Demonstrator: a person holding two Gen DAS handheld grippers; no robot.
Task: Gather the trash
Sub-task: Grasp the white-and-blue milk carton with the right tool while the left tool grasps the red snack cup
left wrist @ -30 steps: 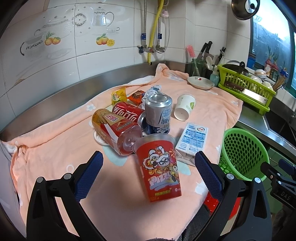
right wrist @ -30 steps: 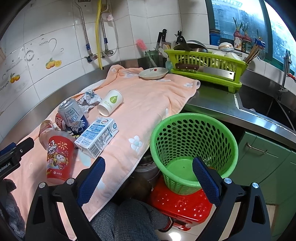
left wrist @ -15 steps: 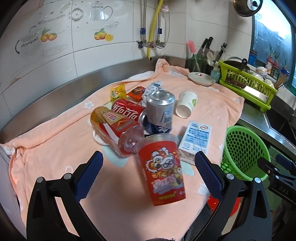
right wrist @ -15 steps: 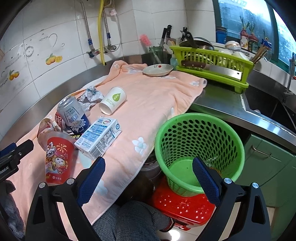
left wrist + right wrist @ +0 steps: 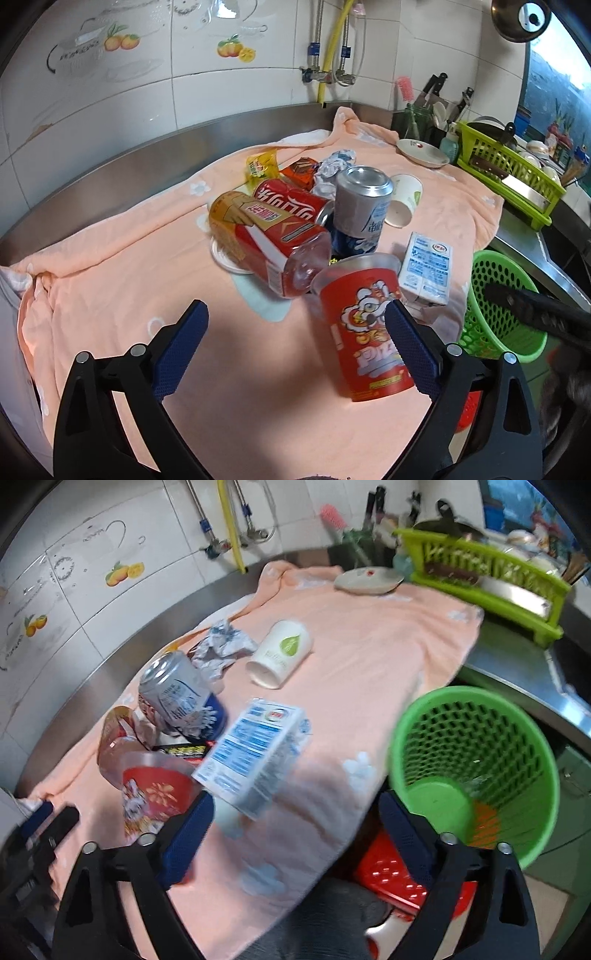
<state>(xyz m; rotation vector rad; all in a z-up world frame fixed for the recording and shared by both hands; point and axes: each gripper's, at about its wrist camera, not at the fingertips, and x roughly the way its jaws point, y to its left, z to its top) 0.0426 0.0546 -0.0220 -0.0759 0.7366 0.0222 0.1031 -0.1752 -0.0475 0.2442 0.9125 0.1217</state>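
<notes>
Trash lies on a peach towel [image 5: 110, 280]. My left gripper [image 5: 295, 347] is open, low over the towel, with the upright red snack cup [image 5: 365, 332] just inside its right finger. Behind the cup lie a bottle with a red label [image 5: 266, 240], a cola can [image 5: 291, 201], a standing silver-blue can [image 5: 362, 210], a tipped paper cup [image 5: 404, 199] and crumpled paper [image 5: 334, 166]. My right gripper [image 5: 295, 830] is closing its jaws with nothing pressed between them. The white milk carton [image 5: 255, 753] lies just ahead of its left finger.
A green basket [image 5: 476, 760] stands on a red stool [image 5: 391, 871] off the counter's right edge. A small plate [image 5: 369, 579] and a green dish rack [image 5: 487, 568] sit at the back right. The steel backsplash and tiled wall close off the far side.
Both grippers moved in toward the trash. The right one swung left from the basket to the milk carton and its jaws narrowed a little. The red cup now sits by the left gripper's right finger.
</notes>
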